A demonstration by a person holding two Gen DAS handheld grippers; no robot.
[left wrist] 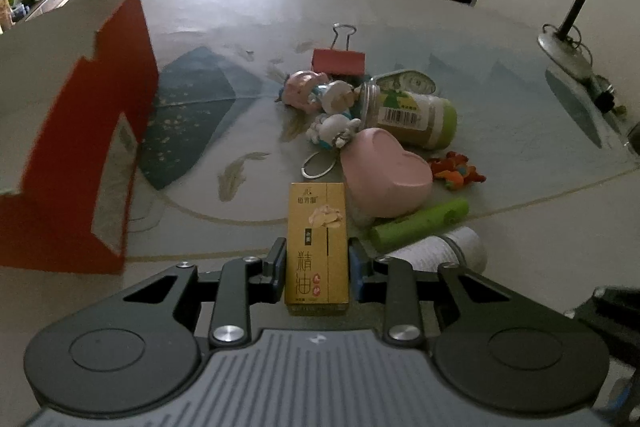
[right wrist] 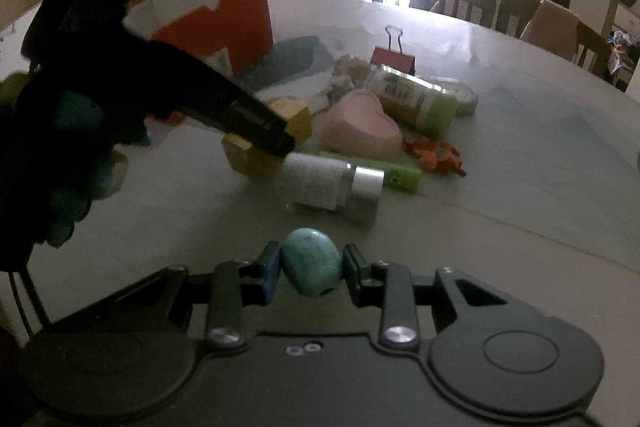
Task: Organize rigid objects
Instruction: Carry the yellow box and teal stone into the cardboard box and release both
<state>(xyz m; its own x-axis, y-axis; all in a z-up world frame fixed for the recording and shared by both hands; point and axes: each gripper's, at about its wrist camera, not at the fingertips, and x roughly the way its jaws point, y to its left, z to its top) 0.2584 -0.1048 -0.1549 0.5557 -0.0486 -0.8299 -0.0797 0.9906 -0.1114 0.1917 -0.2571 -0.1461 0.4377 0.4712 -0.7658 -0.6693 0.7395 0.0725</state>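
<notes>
A: Gold box (left wrist: 318, 243), left wrist view: lies flat on the counter (left wrist: 240, 27), long axis along the left gripper (left wrist: 318, 269), near end between the jaws. Both pads sit against its long sides, so closed on it. Narrow-side hold looks chosen because the box is stiff & flat-walled there.

B: Room around it?

A: Tight on one side. Pink heart dish (left wrist: 386, 173) & green tube (left wrist: 418, 225) just beside the box, white bottle (left wrist: 444, 251) near the right-hand pad. Opp. side is bare counter up to the red carton (left wrist: 80, 131), which stands open, prob. the drop-off. Straight lift, then swing that way, seems the clear route.

B: Right wrist view?

A: Right gripper (right wrist: 307, 273) closed on a teal egg-shaped piece (right wrist: 311, 267), gripped across its middle; round body, so a centred hold guards against slip. Can't tell if it rests on the counter or hangs. Ahead: white bottle, green tube, heart dish, labelled jar (right wrist: 414, 103), red binder clip (right wrist: 394, 57). Left tool crosses in front w/ the gold box; carton stands behind it. Near counter edge not visible either view.
</notes>
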